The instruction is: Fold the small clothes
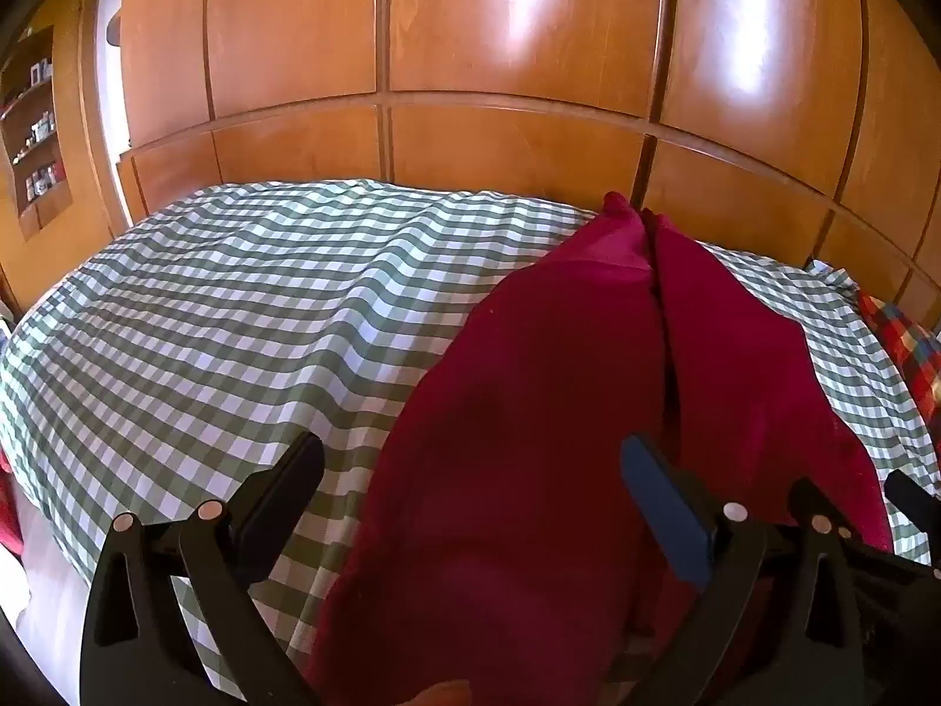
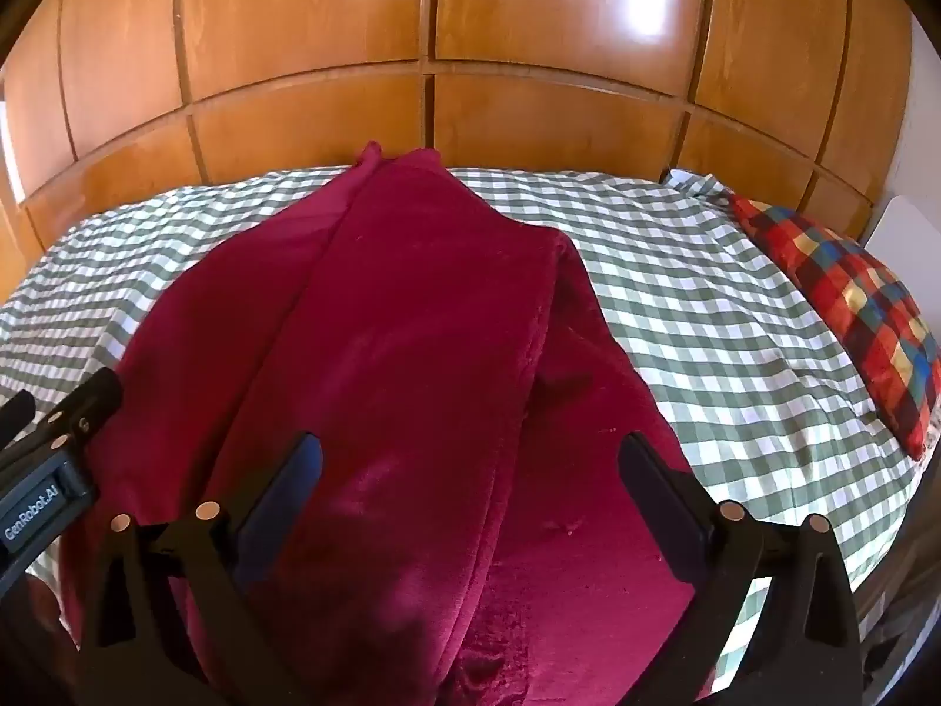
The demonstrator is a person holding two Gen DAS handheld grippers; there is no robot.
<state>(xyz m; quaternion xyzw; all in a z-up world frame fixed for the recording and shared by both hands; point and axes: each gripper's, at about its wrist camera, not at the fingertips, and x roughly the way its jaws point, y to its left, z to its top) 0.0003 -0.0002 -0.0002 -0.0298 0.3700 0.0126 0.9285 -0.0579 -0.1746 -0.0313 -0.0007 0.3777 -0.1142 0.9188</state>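
Over on the left, the left tongs (image 1: pixel 470 506) hang wide open above the near edge of the bed (image 1: pixel 235 306), gripping nothing: one finger over the green-checked sheet, the other over the cloth. Moving right, here's the star of the show, the crimson garment (image 2: pixel 411 353), stretched long across the bed from the near edge toward the far edge by the wooden wardrobe (image 2: pixel 529 29), already doubled lengthwise with a seam line running down its middle. Next, the right tongs (image 2: pixel 470 494), equally wide open and empty, poised right over the garment's near end. Far right, a plaid cushion (image 2: pixel 847 306) sits at the right edge, well out of the way.

Looks like the next fold starts from this near hem. To do it well, I'd say each pair of tongs should pinch a near corner through every layer, lift evenly, and carry the hem straight toward the far end so the edges meet squarely. That plush fabric looks slippery, so a shallow bite could shed a layer.
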